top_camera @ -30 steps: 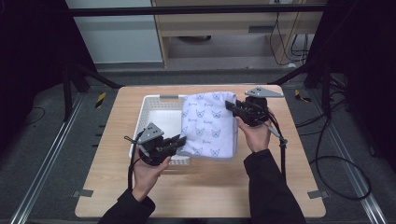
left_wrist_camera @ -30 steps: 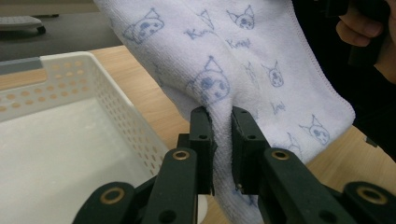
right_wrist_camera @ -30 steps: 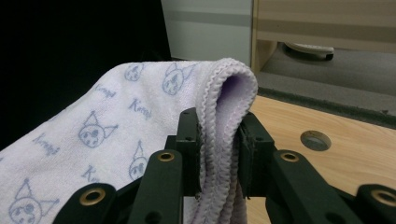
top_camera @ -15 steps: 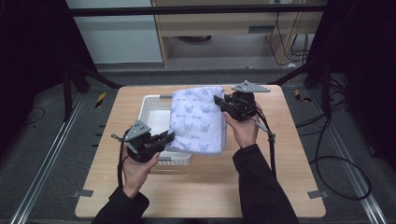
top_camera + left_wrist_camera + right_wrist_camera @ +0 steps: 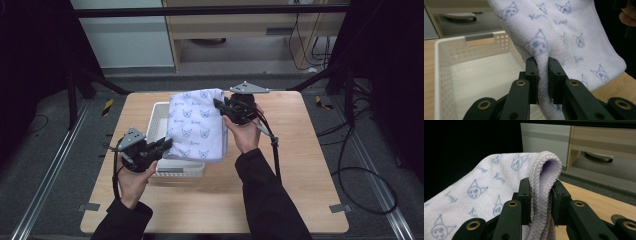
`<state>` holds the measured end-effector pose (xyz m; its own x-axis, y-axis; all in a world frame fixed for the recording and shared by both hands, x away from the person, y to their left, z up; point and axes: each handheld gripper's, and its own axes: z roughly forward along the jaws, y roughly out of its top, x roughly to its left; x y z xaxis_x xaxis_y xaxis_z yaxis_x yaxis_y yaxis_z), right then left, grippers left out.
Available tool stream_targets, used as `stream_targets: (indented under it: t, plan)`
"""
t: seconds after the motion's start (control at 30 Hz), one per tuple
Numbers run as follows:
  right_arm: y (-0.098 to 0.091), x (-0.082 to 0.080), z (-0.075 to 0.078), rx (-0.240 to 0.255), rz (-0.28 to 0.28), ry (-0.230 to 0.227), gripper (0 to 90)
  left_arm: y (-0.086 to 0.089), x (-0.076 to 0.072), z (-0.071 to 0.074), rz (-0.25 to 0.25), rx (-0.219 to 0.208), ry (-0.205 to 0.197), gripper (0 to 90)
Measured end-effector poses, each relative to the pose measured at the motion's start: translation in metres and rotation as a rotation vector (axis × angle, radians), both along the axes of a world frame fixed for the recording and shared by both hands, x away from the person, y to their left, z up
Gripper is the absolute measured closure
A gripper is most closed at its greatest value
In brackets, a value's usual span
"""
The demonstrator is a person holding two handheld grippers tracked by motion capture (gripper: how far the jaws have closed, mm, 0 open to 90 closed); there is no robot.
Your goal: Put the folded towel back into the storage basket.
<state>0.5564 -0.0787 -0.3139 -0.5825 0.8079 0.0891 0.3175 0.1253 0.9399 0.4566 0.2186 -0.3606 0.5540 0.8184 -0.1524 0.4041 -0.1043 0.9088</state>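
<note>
Both of my grippers are clamping the same towel (image 5: 197,125). My left gripper (image 5: 541,75) is pinching a bunched fold of it, the cloth squeezed in the narrow slot between the two black pads and running down past them toward the bottom of the left gripper view. My right gripper (image 5: 541,195) is biting a doubled, stitched edge, which is looping up over the jaw tips and falling away to the left in the right gripper view.

From above, I am holding the towel stretched between the two grips: my left gripper (image 5: 162,146) is gripping its near lower corner, and my right gripper (image 5: 220,106) is gripping the far upper edge. The cloth, white with small blue cat faces, is hanging tilted above the basket (image 5: 157,112) and covering most of it, with only the basket's left wall and near rim showing. In the left gripper view the basket (image 5: 441,75) is sitting just left of my jaws, its perforated white walls and bare floor in sight. The basket is standing on the table (image 5: 300,175), with bare wood all around it.
</note>
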Motion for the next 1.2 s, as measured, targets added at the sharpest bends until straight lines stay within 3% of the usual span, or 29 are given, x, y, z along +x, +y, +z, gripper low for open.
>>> stream_targets:
  t: [0.57, 1.2]
  plan:
    - [0.049, 0.011, -0.003, -0.005, 0.044, 0.004, 73.0, 0.039, 0.000, -0.005, 0.087, 0.021, 0.005, 79.8]
    - [0.073, 0.031, -0.028, -0.016, 0.056, 0.041, 72.8, 0.055, 0.015, -0.022, 0.148, 0.054, 0.057, 79.8]
